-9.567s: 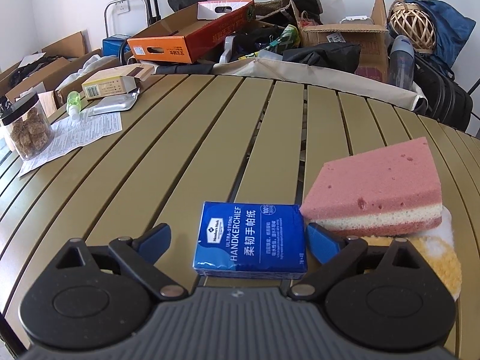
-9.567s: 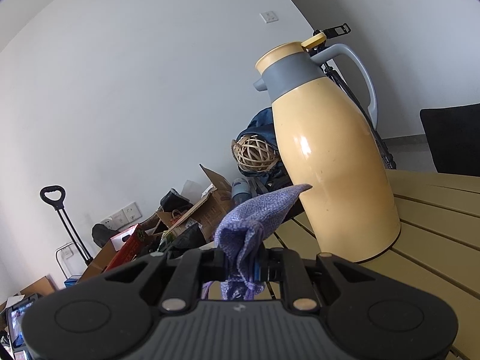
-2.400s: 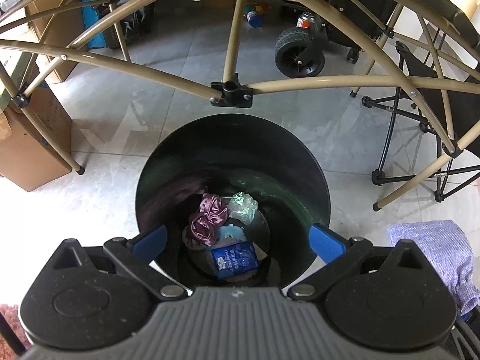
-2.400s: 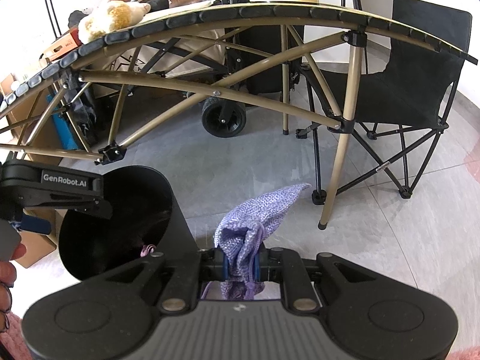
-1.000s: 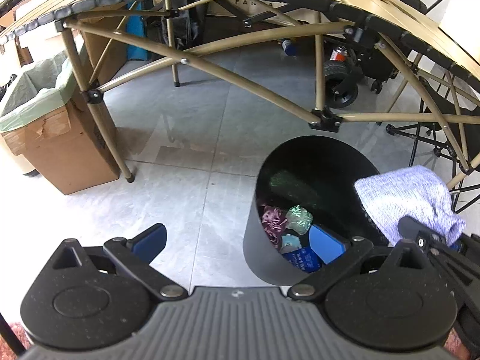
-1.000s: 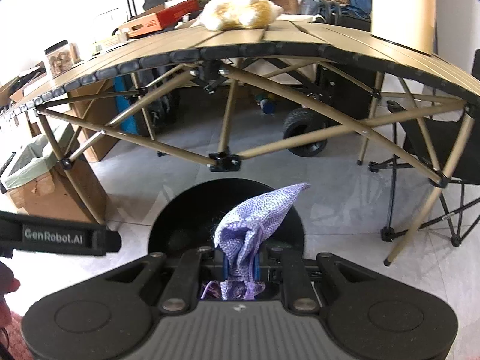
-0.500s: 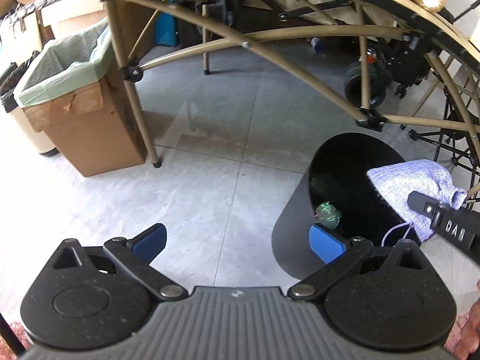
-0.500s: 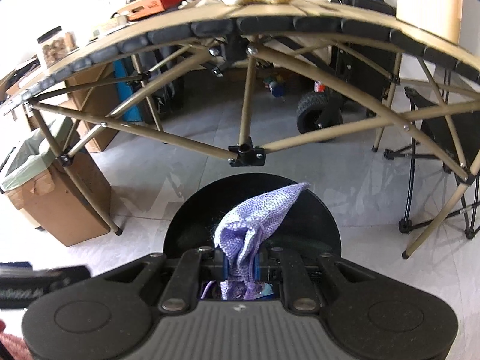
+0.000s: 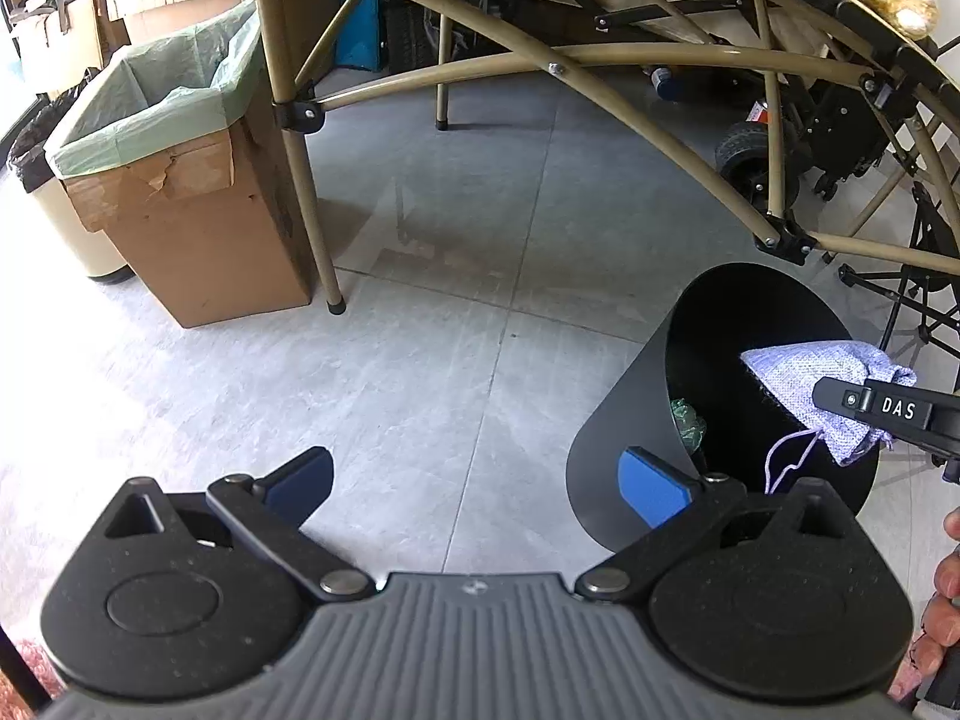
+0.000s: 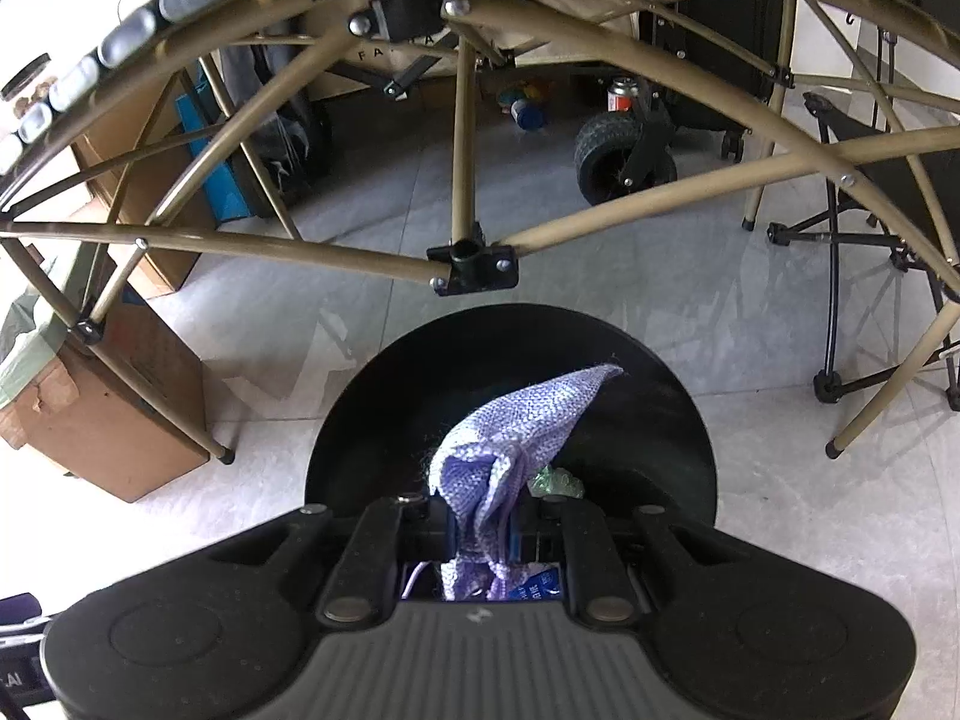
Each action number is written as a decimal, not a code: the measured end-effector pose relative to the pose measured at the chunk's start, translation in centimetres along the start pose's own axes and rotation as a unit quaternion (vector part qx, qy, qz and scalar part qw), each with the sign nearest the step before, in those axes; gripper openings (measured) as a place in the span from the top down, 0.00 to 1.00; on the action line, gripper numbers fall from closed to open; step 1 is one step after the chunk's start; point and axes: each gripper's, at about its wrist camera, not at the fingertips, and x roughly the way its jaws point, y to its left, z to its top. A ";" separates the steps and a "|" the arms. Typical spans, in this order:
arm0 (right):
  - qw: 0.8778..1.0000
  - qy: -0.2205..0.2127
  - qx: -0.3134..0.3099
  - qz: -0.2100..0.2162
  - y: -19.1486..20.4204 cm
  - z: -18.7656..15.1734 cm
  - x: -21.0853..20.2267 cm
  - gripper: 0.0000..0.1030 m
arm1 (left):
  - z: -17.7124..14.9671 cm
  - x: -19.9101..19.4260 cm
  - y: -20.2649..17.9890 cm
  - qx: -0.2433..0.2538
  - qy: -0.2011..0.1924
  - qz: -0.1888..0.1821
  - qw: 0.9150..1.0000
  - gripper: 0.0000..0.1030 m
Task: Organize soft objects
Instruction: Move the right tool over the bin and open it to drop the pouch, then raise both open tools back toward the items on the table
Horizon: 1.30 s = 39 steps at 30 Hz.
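Observation:
My right gripper is shut on a lavender knit drawstring pouch, held over the mouth of a round black bin on the floor. Down inside the bin lie a green crinkly item and a blue tissue pack. From the left wrist view the same pouch hangs above the bin, pinched by the right gripper at the frame's right edge. My left gripper stands open over bare floor to the left of the bin, nothing between its fingers.
Tan folding-table legs and cross braces span above the bin. A cardboard box with a green liner stands left. A black folding chair and a wheeled cart are behind. A person's fingers show at right.
The left gripper has swung away leftward, so the bin slid to the frame's right. The right gripper has sunk closer over the bin, pouch still pinched.

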 end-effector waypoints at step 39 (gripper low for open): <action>1.000 -0.010 -0.003 0.009 -0.6 0.3 -1.2 0.00 | 0.0 -1.2 -1.0 0.010 -0.035 0.001 0.999 0.00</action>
